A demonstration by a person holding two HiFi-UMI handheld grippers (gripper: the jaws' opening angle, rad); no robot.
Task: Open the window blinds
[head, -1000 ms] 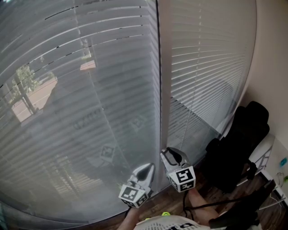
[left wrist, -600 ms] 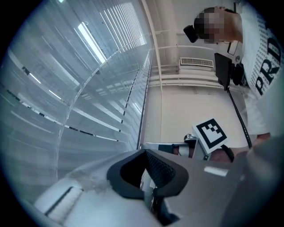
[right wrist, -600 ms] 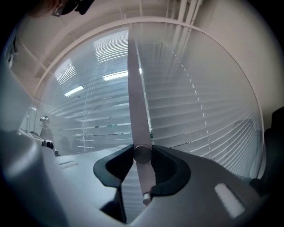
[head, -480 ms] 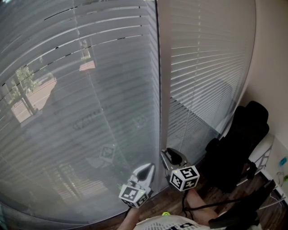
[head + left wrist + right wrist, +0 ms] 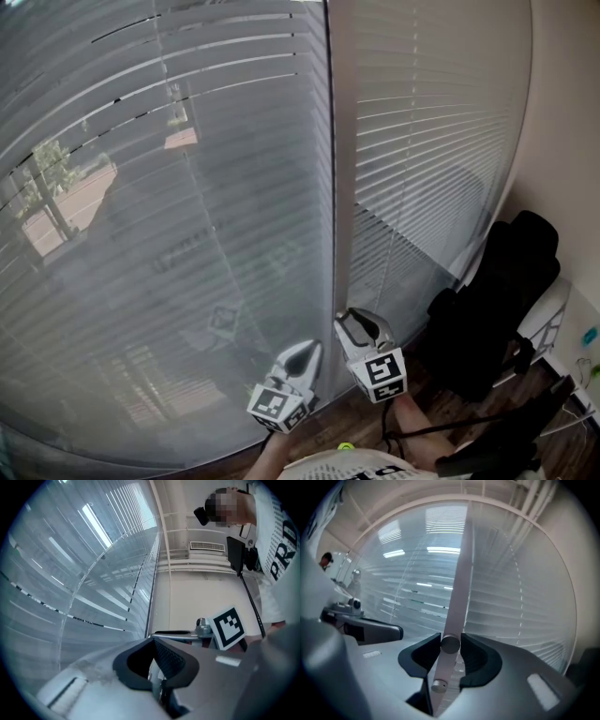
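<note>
Blinds are covering the whole window, filling the left and centre of the head view. A second set is hanging in the pane at the upper right. A pale post is running down between the two panes.

Low in the centre, the right gripper is pointing at the foot of that post. In the right gripper view a round grey knob is sitting on the post, squarely between its fingers. The fingers have just been opening a little, yet the pads are lying against the knob's left and right sides. A smaller stud is showing on the post just below the knob, deeper in the gap.

The left gripper is hovering just left of the right one, in front of the lower edge of the left blinds. Its fingers are resting together with nothing between them, and they are touching neither slats nor post.

At the right of the head view, a black chair is standing on a wooden floor.
</note>
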